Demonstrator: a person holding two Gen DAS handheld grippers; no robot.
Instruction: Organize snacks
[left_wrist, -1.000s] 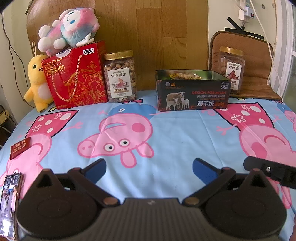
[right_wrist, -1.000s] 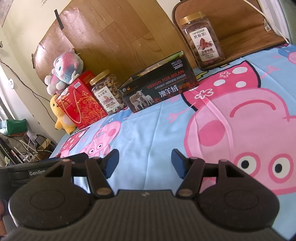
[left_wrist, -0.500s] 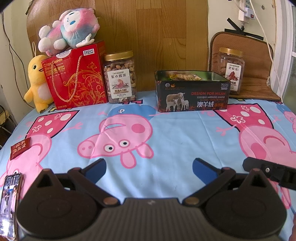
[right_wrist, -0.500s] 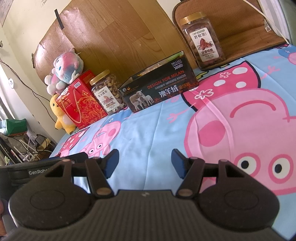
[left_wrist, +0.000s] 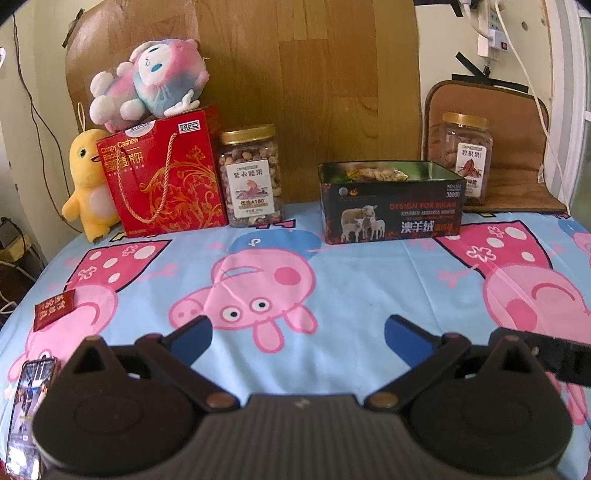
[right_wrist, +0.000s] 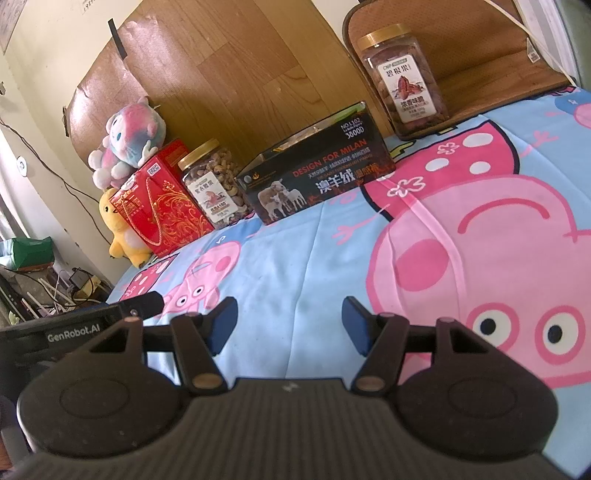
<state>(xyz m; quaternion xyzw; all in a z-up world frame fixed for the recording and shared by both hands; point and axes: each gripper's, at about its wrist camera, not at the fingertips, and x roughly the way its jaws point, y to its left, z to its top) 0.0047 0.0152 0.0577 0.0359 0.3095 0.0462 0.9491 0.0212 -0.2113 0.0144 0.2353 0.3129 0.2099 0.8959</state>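
Hovering low over the blue cartoon-pig cloth (left_wrist: 369, 280), the left gripper (left_wrist: 297, 334) and right gripper (right_wrist: 288, 325) both held their blue-padded fingers spread and empty. Far back stood the black open tin of snacks (left_wrist: 391, 201), between two gold-lidded clear nut jars (left_wrist: 253, 175).

"DESIGN FOR MILAN" on tin (left_wrist: 391, 218), "GenRobot.AI" on tongs (right_wrist: 74, 328)
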